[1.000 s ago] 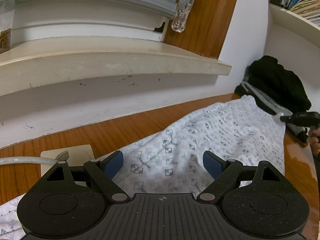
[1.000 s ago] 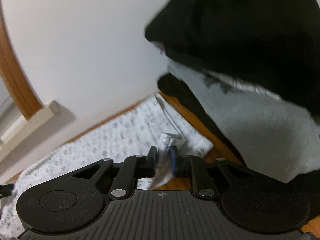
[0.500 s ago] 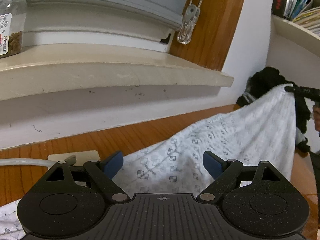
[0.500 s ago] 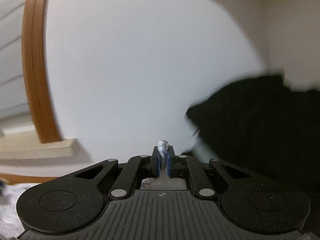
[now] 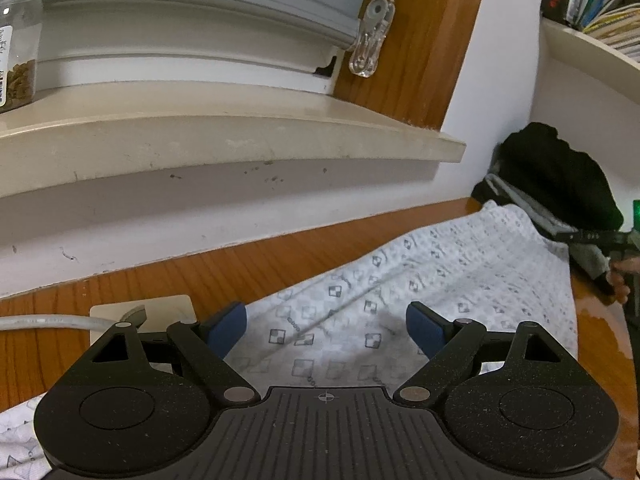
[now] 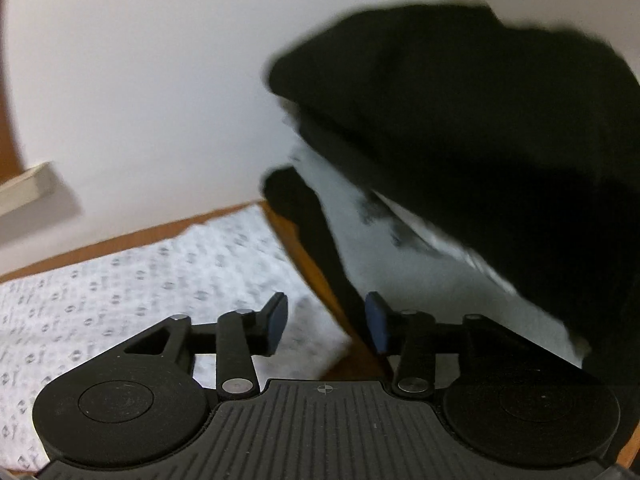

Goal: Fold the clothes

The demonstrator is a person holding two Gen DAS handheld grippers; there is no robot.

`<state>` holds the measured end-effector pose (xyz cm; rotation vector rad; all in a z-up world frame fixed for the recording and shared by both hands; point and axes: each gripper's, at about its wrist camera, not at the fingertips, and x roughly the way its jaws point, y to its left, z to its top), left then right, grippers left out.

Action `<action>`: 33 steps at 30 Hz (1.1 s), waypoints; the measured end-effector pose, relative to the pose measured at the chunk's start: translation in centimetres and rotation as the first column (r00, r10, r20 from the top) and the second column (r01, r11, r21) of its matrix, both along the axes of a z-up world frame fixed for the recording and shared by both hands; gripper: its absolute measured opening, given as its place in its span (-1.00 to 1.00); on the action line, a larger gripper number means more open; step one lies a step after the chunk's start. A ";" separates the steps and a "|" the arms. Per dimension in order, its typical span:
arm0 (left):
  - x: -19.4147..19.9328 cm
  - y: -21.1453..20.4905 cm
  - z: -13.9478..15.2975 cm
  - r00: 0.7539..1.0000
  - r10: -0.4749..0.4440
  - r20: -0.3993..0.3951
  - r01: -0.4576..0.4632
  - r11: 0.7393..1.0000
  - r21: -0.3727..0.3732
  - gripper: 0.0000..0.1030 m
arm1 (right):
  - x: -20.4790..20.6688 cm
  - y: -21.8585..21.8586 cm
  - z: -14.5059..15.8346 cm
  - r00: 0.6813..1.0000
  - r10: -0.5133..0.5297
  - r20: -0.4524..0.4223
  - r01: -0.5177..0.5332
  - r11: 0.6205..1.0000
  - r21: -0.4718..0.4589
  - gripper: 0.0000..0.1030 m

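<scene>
A white garment with a small grey square print (image 5: 440, 280) lies spread on the wooden table (image 5: 240, 276). My left gripper (image 5: 326, 328) hovers open over its near part, blue pads wide apart with nothing gripped. In the right wrist view the same garment (image 6: 140, 280) lies flat at the left, and my right gripper (image 6: 326, 322) is above its far corner; its jaws are opening and nothing is between the pads. The right gripper's tip (image 5: 592, 236) also shows at the right edge of the left wrist view.
A pile of black and grey clothes (image 6: 460, 140) sits against the wall at the table's far right corner. A window sill (image 5: 200, 128) juts out above the table, with a jar (image 5: 18, 44) on it. A white socket plate with a cable (image 5: 140, 312) lies at the left.
The right gripper lifted the garment's corner high, then came back down and let it go. The cloth now lies flat again. The left gripper stayed put.
</scene>
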<state>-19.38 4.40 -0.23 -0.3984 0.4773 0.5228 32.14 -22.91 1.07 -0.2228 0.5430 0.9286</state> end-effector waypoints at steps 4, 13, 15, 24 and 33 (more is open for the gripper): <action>0.0 0.1 0.0 1.000 0.000 -0.003 0.000 1.000 -0.001 0.73 | -0.6 2.9 1.0 0.996 0.087 0.024 -0.087 0.996 0.011 -0.13; 0.0 0.2 -0.1 1.000 0.000 -0.004 0.000 1.000 -0.008 0.73 | 5.4 12.0 0.2 0.989 0.033 -0.143 -0.040 0.998 -0.045 -0.03; 0.1 0.2 -0.1 1.000 0.000 -0.004 0.000 1.000 -0.010 0.73 | 5.6 12.4 0.0 0.988 0.034 -0.149 -0.043 0.997 -0.063 -0.04; 0.2 0.3 -0.1 1.000 -0.005 -0.006 0.005 1.000 -0.010 0.73 | 4.2 11.8 2.3 0.998 0.048 0.043 -0.053 0.990 0.130 -0.95; 0.1 0.3 -0.1 1.000 -0.003 -0.001 0.003 1.000 -0.010 0.73 | 3.3 13.4 1.1 0.995 0.050 0.091 -0.053 0.998 0.022 -0.10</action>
